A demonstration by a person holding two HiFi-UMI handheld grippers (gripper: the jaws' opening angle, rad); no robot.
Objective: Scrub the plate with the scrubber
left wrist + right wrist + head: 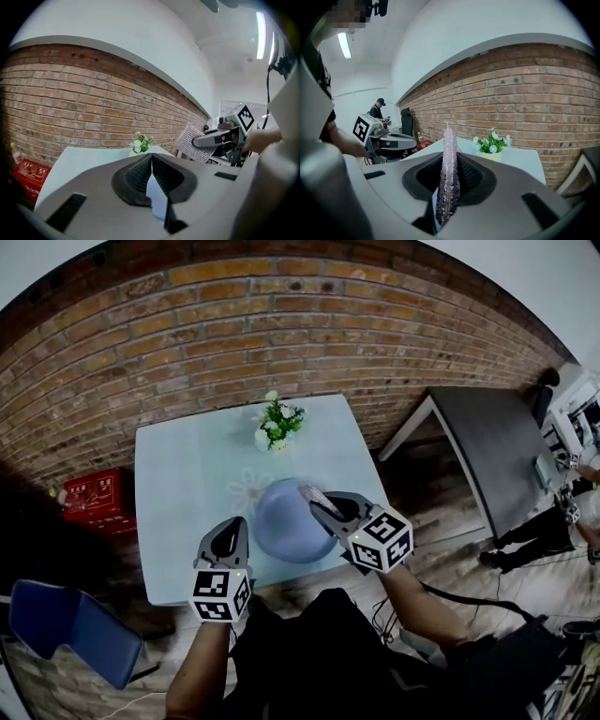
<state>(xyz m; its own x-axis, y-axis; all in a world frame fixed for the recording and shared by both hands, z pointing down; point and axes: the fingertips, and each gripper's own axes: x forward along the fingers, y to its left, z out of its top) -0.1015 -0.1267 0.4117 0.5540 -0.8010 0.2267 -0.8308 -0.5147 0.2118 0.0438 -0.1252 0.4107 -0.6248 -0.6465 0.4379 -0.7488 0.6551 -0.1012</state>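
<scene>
A round blue plate point(286, 526) is held over the near edge of the pale table point(178, 484). My left gripper point(234, 532) is shut on the plate's left rim. In the left gripper view the plate's thin pale-blue edge point(157, 199) stands between the jaws of the left gripper point(151, 161). My right gripper point(323, 505) is shut on a silvery glittery scrubber point(314, 495) at the plate's upper right. In the right gripper view the scrubber point(449, 187) stands edge-on in the right gripper point(449, 154). The left gripper view also shows the flat scrubber point(191, 140).
A small white pot of flowers point(277, 427) stands at the table's far side, before a brick wall. A red crate point(94, 498) lies on the floor to the left, a blue chair point(75, 629) at near left, a dark table point(497, 456) to the right.
</scene>
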